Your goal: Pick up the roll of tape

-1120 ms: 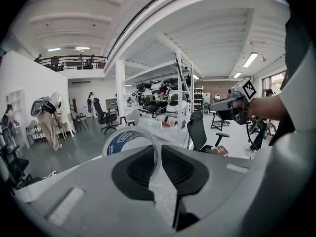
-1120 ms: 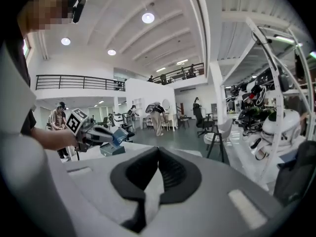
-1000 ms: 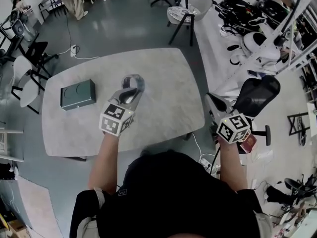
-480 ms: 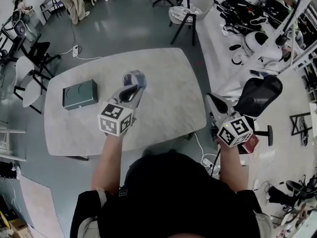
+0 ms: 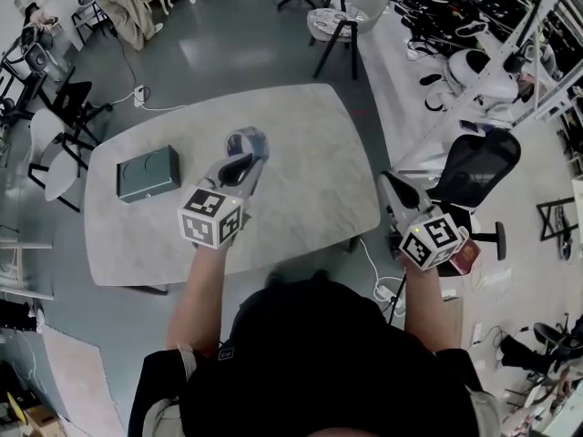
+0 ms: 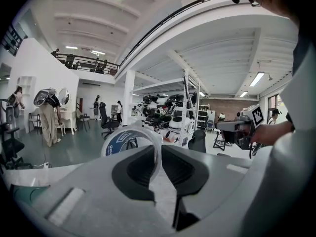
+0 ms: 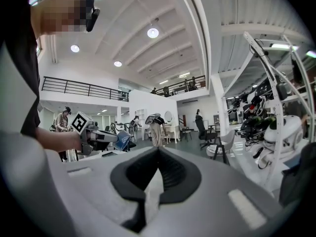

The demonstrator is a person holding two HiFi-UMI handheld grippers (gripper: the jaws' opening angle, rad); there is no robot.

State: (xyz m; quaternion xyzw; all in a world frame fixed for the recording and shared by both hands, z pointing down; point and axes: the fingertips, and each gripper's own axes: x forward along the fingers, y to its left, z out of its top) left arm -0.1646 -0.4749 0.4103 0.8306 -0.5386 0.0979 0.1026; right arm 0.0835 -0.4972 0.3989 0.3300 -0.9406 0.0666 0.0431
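The roll of tape (image 5: 248,141) is a clear ring with a blue inner core, held up above the middle of the pale table (image 5: 310,144). My left gripper (image 5: 246,158) is shut on its wall. In the left gripper view the roll (image 6: 127,141) stands on edge, its right side pinched between the dark pads (image 6: 140,169). My right gripper (image 5: 388,186) hangs off the table's right edge with its jaws shut and nothing in them. The right gripper view shows its closed tips (image 7: 158,152) and, far left, the roll (image 7: 122,140) in the other gripper.
A dark green box (image 5: 146,173) lies on the table's left part. A black office chair (image 5: 478,176) stands just right of my right gripper. White racks with gear (image 5: 474,71) line the right side; more chairs (image 5: 55,144) stand left of the table.
The left gripper has lifted a little with the roll still in its grip. The right gripper has stayed about where it was.
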